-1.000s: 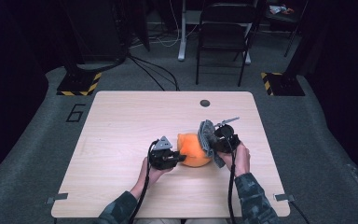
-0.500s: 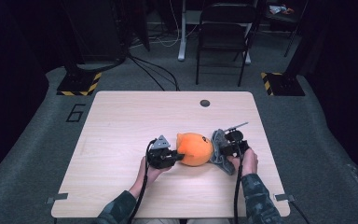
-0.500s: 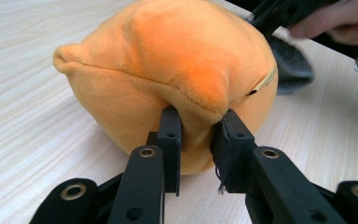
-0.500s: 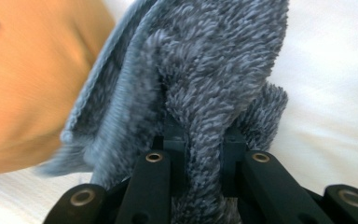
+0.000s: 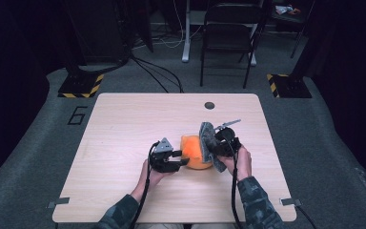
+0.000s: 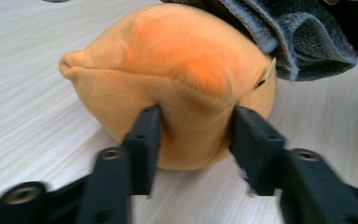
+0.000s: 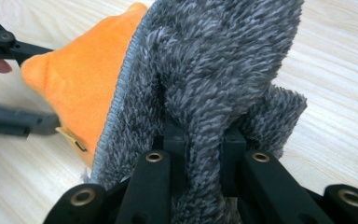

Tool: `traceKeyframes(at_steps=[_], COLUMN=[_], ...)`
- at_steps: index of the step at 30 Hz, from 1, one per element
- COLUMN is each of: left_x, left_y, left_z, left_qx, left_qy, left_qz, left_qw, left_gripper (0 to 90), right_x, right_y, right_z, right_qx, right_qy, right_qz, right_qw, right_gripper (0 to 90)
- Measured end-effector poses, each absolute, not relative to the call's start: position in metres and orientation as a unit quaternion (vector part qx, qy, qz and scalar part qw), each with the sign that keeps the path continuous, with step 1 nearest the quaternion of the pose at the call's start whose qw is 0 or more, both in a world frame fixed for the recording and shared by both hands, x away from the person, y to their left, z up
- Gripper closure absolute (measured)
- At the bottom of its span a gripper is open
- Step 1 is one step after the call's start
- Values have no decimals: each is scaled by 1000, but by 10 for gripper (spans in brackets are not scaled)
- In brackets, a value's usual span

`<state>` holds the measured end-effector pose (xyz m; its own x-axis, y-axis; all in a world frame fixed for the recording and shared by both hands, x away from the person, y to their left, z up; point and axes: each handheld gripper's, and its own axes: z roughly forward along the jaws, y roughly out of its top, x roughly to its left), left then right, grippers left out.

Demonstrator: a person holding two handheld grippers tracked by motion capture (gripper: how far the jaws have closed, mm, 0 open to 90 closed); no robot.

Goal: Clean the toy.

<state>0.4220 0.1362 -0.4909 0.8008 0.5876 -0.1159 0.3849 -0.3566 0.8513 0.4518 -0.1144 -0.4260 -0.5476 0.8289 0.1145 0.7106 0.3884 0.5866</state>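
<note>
Grey cloth (image 7: 214,84) clamped against orange plush (image 6: 177,84), seemingly touching.

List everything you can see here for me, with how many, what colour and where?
plush toy: one, orange, on the table between the two grippers
cloth: one, grey and fluffy, draped against the toy's right side
table: one, light wood, centre of the room
dark disc: one, near the table's far edge
chair: one, black, beyond the table
floor: grey carpet, cables on it behind the table
left gripper: one, black, jaws either side of the toy, just been opening
right gripper: one, black, clamped on the cloth
hands: two, camouflage sleeves
</note>
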Motion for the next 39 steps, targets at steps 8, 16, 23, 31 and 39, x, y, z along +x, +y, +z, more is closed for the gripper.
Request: traceKeyframes(at_steps=[8,16,23,31,39], left_x=[417,417,417,418,418], left_y=[124,122,122,123,123], left_z=[-500,-504,-501,-497,-488], left_qx=[820,812,806,796,789], left_qy=[284,289,301,311,322], left_qz=[137,144,134,119,90], left_qw=[478,486,492,505,516], left_gripper=[424,729,774,804,804], right_x=[453,453,450,449,434], right_y=[-116,-118,-118,-121,-108], right_z=[-429,-431,-429,-422,-393], right_qx=[467,467,468,464,434], right_qy=[823,821,819,819,818], right_qz=[304,309,308,312,356], right_qw=[107,107,123,129,128], right_gripper=[783,782,782,782,782])
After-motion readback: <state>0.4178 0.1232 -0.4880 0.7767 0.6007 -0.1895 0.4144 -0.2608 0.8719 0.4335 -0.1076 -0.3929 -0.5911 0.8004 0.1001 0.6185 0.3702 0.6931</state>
